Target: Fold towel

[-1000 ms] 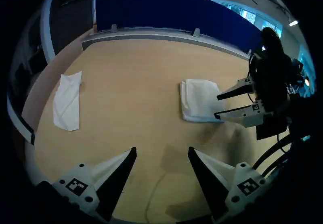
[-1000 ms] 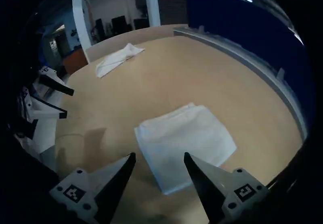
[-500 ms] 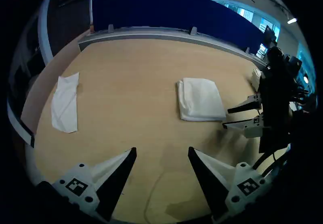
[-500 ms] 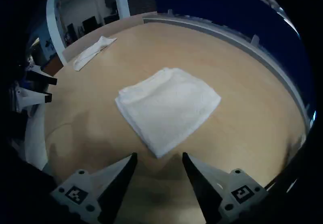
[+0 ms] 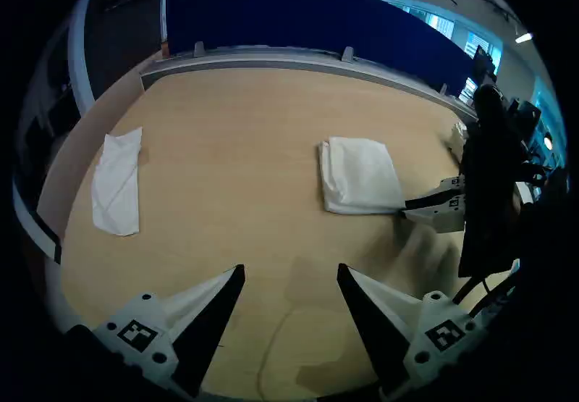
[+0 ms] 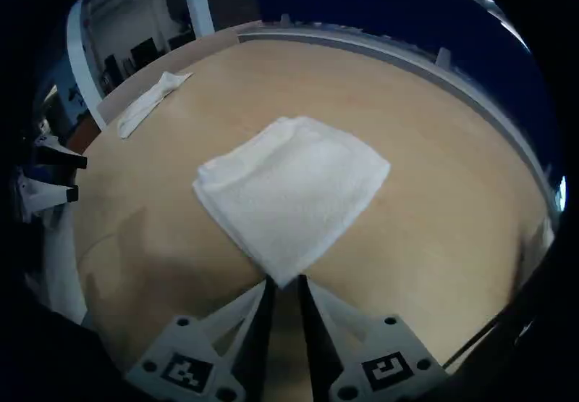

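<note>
A folded white towel lies on the wooden table. My right gripper is at its near corner, the fingers drawn close together with the corner's tip between them. In the left gripper view the right gripper meets the towel's near right corner, held by a person in dark clothes. My left gripper hovers open over bare table, well short of the towel. It also shows at the far left of the right gripper view, left gripper, open.
A second white towel lies loosely folded near the table's far left edge. A blue partition with a grey rail runs along the back of the table. Bare wood lies between the two towels.
The right gripper has drawn back to the towel's near corner and its fingers have closed from wide open to nearly together. The left gripper has stayed put.
</note>
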